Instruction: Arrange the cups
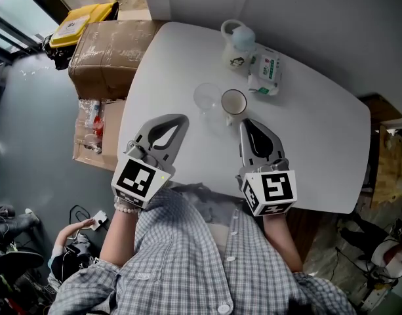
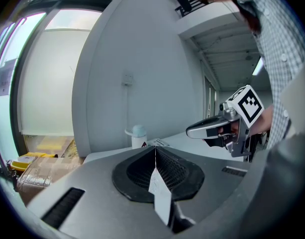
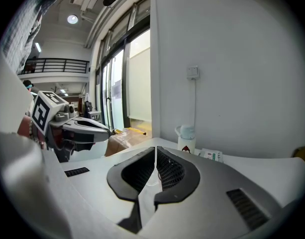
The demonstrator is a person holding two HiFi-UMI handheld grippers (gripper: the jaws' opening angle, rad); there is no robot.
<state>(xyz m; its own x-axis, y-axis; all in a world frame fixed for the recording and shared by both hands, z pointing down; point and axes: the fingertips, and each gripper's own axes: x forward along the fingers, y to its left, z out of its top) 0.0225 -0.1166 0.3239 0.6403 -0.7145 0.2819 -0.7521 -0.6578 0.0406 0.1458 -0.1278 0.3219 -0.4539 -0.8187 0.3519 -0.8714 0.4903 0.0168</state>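
**Head view.** Two cups, one bottle and one packet stand on a white table (image 1: 319,149) with rounded corners.
- Cups: a clear cup (image 1: 206,98) and a white mug (image 1: 234,102) stand upright, side by side, at the table's middle. The clear one is on the left. Whether they touch cannot be told.
- Behind them, near the wall, are a white bottle (image 1: 239,43) with a pale blue lid and a wipes packet (image 1: 265,72), close together.
- Grippers: the left gripper (image 1: 182,119) has its jaws together and points at the table just short of the clear cup. The right gripper (image 1: 244,123) also has its jaws together, and its tip is just beside the mug.
- Left of the table, on a grey floor (image 1: 30,123), are two boxes: a taped cardboard box (image 1: 105,54) and an open box (image 1: 89,133). A yellow case (image 1: 79,18) lies beyond them.
- A checked shirt (image 1: 207,261) fills the bottom edge.

**Left gripper view.** The jaws meet along one line and hold nothing. A white strip (image 2: 159,190) sits on the pads. The bottle shows past the tip and the right gripper is at the right. A curved grey wall (image 2: 142,59) and a bright window (image 2: 48,78) lie behind.

**Right gripper view.** The jaws are pressed together at the tip and grip nothing. Beyond them are the bottle and the packet. The left gripper is at the left. The plain wall carries one switch plate (image 3: 193,72). Tall glazing (image 3: 125,78) and a railing (image 3: 55,65) are at the left.
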